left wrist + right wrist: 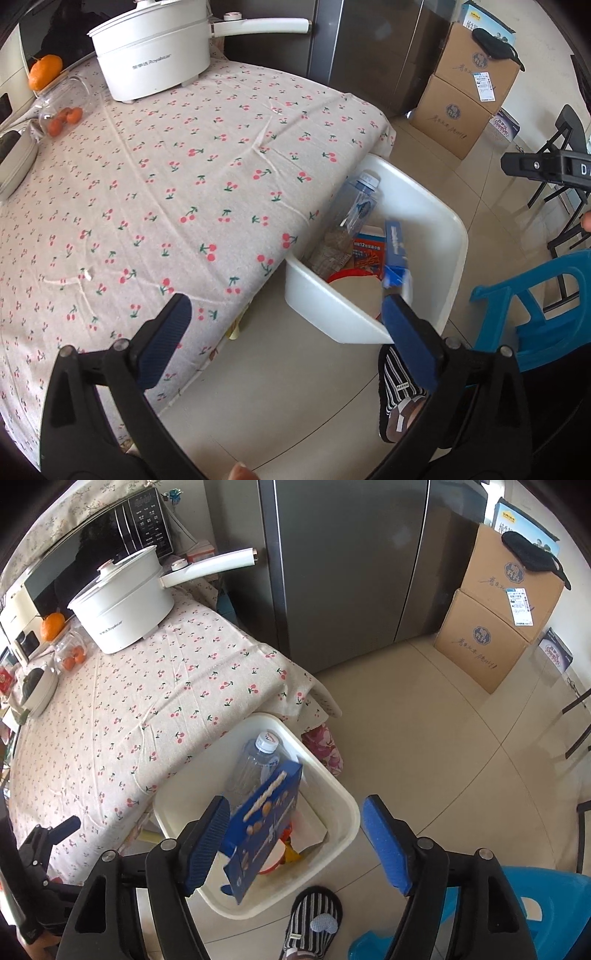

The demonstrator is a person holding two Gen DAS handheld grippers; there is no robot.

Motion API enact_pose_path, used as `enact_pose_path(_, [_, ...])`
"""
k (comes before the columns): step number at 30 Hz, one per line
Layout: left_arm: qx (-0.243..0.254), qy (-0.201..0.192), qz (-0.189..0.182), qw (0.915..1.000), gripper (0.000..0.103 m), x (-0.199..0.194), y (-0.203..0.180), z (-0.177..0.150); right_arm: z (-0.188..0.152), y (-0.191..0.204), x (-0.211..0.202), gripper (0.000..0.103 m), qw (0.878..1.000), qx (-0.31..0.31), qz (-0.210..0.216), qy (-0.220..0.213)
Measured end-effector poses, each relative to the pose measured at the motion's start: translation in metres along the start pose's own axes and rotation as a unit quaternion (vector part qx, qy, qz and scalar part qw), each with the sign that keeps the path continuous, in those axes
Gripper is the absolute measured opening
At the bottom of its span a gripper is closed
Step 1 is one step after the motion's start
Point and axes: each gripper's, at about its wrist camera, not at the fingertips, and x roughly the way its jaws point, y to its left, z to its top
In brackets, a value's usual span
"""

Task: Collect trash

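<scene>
**Desk:** Nearest the lens, R wrist cam?

**Photog:** Blue-padded fingers of the right gripper (pixel 295 845), spread wide over a white plastic bin (pixel 351 808) on the tiled floor. Blue snack box (pixel 264 827) stands tilted in the bin, just beside the left pad; can't tell if it touches. Right pad is well clear, so nothing pinched.

**Desk:** What else is in the bin?

**Photog:** Clear water bottle (pixel 255 764) w/ white cap, leaning at the far corner. Red-rimmed round lid (pixel 275 858) and other packaging lower down.

**Desk:** L side?

**Photog:** Left gripper (pixel 280 339) also spread wide, empty, hanging over the edge of the table w/ cherry-print cloth (pixel 184 184) and the bin's near corner.

**Desk:** Tabletop?

**Photog:** White electric pot (pixel 155 55) w/ long handle at the back, glass jar (pixel 62 110) of small oranges lying on its side, one orange (pixel 46 72) on top. No loose trash visible on the cloth.

**Desk:** Anything else?

**Photog:** Striped slipper (pixel 314 919) by the bin, blue plastic chair (pixel 535 306), two stacked cardboard boxes (pixel 495 627) beside a grey fridge (pixel 351 565).
</scene>
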Motion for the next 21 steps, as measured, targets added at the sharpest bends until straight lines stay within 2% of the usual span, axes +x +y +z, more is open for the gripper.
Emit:
enact_pose_path(5, [-0.027,-0.014,0.036,0.9989,0.102,-0.022,0.012,-0.015,-0.011,0.003,-0.010,0.079,1.000,0.012,0.008,-0.006])
enact_pose_path(10, [-0.049,-0.038,0.084,0.9945,0.102,-0.049,0.023,-0.032,-0.038,0.014,-0.026,0.084,0.999,0.018,0.026,-0.029])
enact_pose_path(14, [-0.062,-0.061,0.097,0.9915,0.102,-0.072,0.025,-0.049,-0.066,0.026,-0.046,0.086,0.997,0.013,0.030,-0.063])
enact_pose_path(17, [-0.067,-0.074,0.111,0.9888,0.102,-0.086,0.021,-0.063,-0.085,0.035,-0.061,0.090,0.995,0.010,0.026,-0.092])
enact_pose_path(21, [-0.060,-0.104,0.130,0.9843,0.102,-0.107,0.011,-0.076,-0.106,0.047,-0.080,0.103,0.991,-0.004,0.008,-0.136])
